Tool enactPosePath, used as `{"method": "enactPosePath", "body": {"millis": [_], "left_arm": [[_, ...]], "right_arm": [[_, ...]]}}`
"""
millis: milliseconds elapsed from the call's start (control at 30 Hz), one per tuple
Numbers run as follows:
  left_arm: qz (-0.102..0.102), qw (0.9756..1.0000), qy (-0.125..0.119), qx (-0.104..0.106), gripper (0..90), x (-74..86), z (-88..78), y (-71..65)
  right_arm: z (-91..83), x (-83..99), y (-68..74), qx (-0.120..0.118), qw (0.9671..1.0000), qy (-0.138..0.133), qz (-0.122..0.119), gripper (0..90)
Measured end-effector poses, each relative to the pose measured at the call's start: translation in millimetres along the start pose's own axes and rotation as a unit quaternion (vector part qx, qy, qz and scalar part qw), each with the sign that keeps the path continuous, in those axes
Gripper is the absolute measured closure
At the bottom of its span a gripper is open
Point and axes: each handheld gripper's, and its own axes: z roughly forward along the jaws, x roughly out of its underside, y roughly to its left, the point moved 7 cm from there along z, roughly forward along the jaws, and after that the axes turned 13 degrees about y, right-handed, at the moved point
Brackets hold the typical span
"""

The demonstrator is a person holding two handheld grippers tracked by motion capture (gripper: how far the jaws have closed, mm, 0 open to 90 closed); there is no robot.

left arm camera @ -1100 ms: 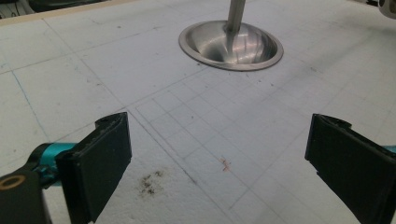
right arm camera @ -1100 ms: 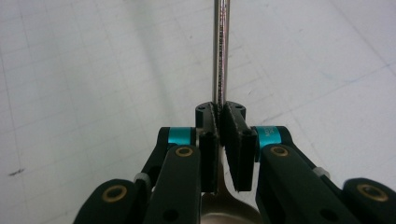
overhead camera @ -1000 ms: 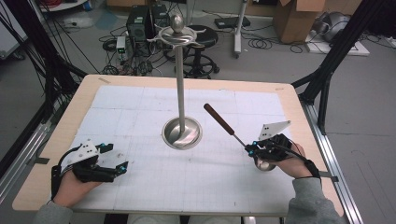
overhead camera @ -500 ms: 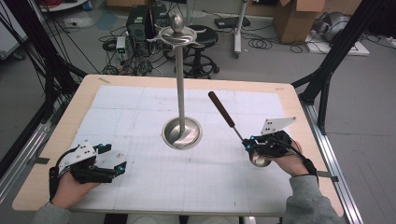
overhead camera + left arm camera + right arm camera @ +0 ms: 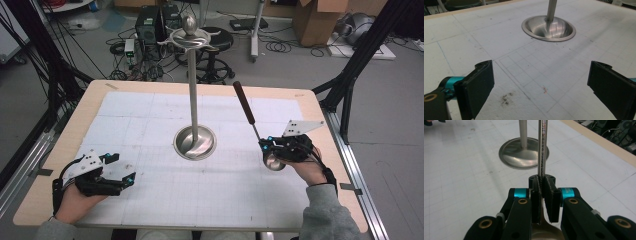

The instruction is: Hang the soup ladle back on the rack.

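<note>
High view: my right gripper (image 5: 267, 150) has its jaws clamped on the metal shank of a ladle (image 5: 252, 125), bowl beside my hand, dark handle raised toward the hanging stand (image 5: 194, 90) at the counter (image 5: 150, 110) centre. My left gripper (image 5: 117, 170) rests apart, jaws wide and empty. I should grip firmly, keep the shank from twisting, and lift the handle end slowly toward the stand's top arms.
</note>
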Motion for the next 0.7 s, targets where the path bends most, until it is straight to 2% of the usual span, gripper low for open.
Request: {"method": "enactPosePath", "body": {"millis": [200,400,600,700], "left_arm": [[-0.002,1.0000,-0.005,-0.002,7.6,-1.5,-0.4,3.1],[-0.003,1.0000,-0.001,-0.005,7.6,-0.1,0.6,4.1],[-0.008,1.0000,-0.001,-0.002,7.6,1.6,-0.6,3.1],[-0.005,1.0000,0.000,0.000,7.6,1.9,0.2,1.4]], "right_arm": [[-0.2,-8.3,-3.5,0.003,0.9999,-0.015,0.007,84.7],[-6.2,-23.6,-5.8,0.003,0.9985,-0.050,0.020,84.7],[4.3,-46.2,-2.7,0.009,0.9977,-0.064,0.019,84.7],[5.3,-56.7,2.4,-0.001,0.9965,-0.077,0.032,84.7]]}}
